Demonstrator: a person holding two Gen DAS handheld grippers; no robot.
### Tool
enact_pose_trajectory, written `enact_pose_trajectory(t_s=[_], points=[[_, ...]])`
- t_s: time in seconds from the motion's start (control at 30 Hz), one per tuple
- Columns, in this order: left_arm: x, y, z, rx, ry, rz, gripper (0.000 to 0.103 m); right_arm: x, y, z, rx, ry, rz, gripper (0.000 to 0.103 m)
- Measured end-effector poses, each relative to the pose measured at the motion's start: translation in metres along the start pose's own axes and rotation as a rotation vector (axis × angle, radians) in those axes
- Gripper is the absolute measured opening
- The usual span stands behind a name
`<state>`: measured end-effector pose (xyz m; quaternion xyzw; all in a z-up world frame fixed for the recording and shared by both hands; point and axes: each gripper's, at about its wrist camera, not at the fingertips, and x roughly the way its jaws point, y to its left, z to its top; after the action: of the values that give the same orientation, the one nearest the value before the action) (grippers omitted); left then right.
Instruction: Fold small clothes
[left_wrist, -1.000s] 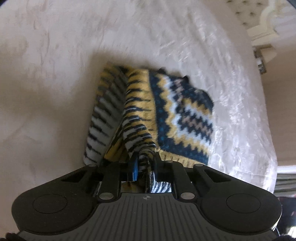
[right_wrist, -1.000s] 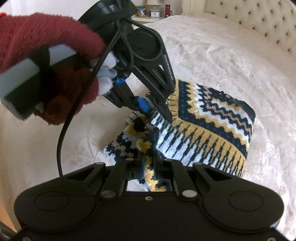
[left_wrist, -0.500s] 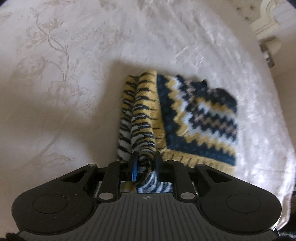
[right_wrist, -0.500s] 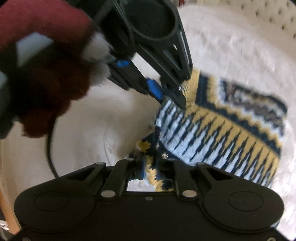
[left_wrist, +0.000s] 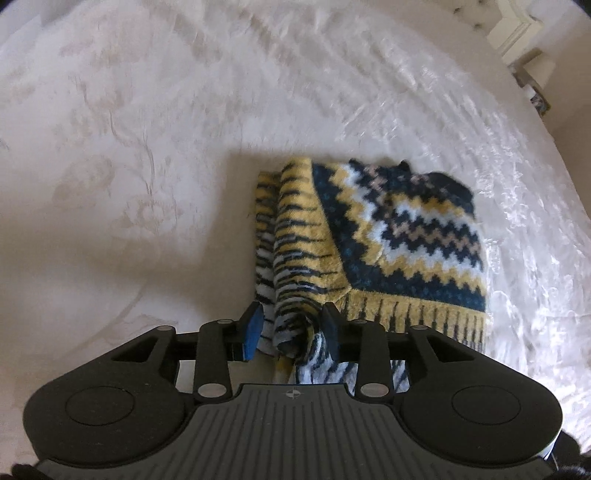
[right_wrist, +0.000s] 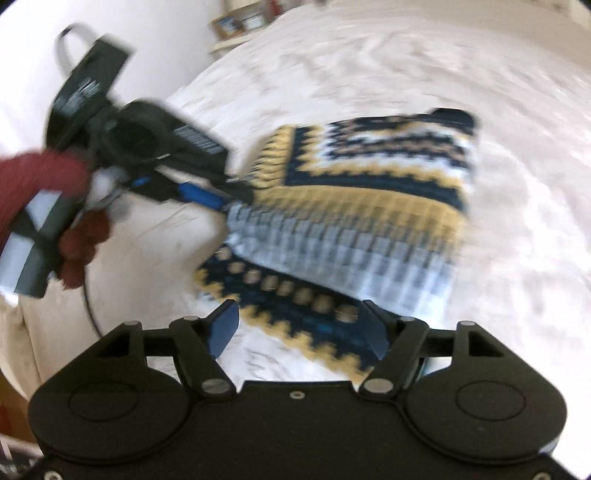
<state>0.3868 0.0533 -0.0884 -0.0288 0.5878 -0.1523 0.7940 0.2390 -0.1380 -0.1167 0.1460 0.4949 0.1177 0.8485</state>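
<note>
Now the release — folded knit garment (left_wrist: 388, 236) down on the bed (left_wrist: 147, 129).
Right claw (right_wrist: 299, 330) has just sprung wide, empty; left claw (left_wrist: 291, 332) has been opening, cloth loose between — lift straight up, don't snag.

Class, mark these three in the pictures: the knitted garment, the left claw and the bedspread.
knitted garment (left_wrist: 402, 236), left wrist view, on the zigzag-patterned top layer.
left claw (left_wrist: 291, 334), left wrist view, midway between its fingertips, where a striped fold hangs.
bedspread (left_wrist: 129, 155), left wrist view, on a bare patch left of the garment.
</note>
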Motion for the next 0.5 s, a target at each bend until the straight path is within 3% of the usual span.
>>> enact_pose_trajectory(t_s=[0.2, 0.5], points=[[-0.028, -0.030, -0.008, 0.054, -0.119, -0.001, 0.034, -0.020, -0.034, -0.009, 0.128, -0.014, -0.045, 0.076], [0.009, -0.072, -0.008, 0.062, -0.052, -0.058, 0.034, -0.033, -0.064, -0.001, 0.178, -0.009, -0.064, 0.077]])
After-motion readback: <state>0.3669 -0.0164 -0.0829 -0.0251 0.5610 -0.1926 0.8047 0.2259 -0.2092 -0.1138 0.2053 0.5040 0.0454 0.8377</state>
